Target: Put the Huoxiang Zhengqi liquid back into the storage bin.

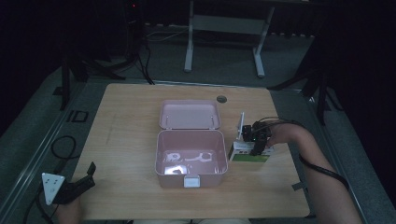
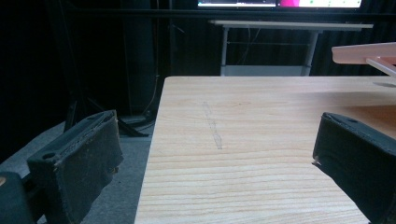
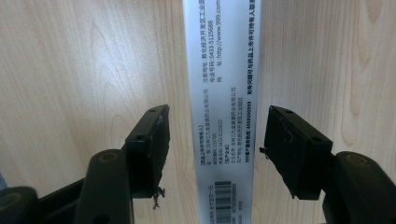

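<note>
Right tongs [image 3: 212,140]: agape astride printed carton [image 3: 222,93], barcode legible. Left tongs [image 2: 215,154]: wide, empty. High view: pink lunchbox [image 1: 190,156], lid open.

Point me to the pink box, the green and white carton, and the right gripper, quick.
pink box [image 1: 223,154]: high view, on its right wall; lid open.
green and white carton [image 1: 250,158]: high view, on its green front face.
right gripper [image 3: 215,140]: right gripper view, midway between its open jaws, either side of the carton.

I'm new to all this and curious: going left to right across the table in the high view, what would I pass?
Left gripper → open pink box → small white and green carton with the right gripper over it.
</note>
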`<state>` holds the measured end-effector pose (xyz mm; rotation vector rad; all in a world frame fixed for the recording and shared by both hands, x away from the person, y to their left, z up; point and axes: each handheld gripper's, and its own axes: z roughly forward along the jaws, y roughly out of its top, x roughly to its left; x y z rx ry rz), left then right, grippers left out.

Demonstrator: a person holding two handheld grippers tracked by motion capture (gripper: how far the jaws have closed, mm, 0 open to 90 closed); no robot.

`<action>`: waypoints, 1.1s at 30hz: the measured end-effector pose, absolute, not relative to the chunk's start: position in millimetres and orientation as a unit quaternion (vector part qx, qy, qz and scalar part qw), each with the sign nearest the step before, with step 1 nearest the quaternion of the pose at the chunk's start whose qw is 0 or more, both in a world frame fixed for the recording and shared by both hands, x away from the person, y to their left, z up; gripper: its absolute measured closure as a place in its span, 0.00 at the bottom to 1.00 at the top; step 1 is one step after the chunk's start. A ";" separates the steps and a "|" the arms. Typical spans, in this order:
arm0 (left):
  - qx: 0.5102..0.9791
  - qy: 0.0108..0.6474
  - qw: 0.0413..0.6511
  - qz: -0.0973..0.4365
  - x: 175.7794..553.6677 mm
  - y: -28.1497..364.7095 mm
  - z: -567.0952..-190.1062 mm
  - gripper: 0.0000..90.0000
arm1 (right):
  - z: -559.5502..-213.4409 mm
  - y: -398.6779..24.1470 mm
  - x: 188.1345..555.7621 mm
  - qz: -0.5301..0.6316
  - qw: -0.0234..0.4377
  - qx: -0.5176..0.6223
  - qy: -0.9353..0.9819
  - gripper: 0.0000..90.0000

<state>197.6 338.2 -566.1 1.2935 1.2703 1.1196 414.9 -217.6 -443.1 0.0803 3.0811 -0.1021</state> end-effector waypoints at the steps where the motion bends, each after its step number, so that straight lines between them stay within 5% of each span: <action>1: 0.532 0.521 0.484 0.460 197.6 338.2 -566.0 0.01 | -444.5 -218.0 415.6 -0.033 0.027 0.027 0.999 0.47; 13: 0.531 0.522 0.483 0.460 197.7 337.9 -566.1 0.01 | -461.3 -221.0 420.5 -0.033 0.014 0.023 0.999 0.65; 33: 0.532 0.522 0.482 0.460 198.0 337.8 -565.9 0.01 | -459.6 -222.6 417.5 -0.040 0.005 0.027 0.999 0.68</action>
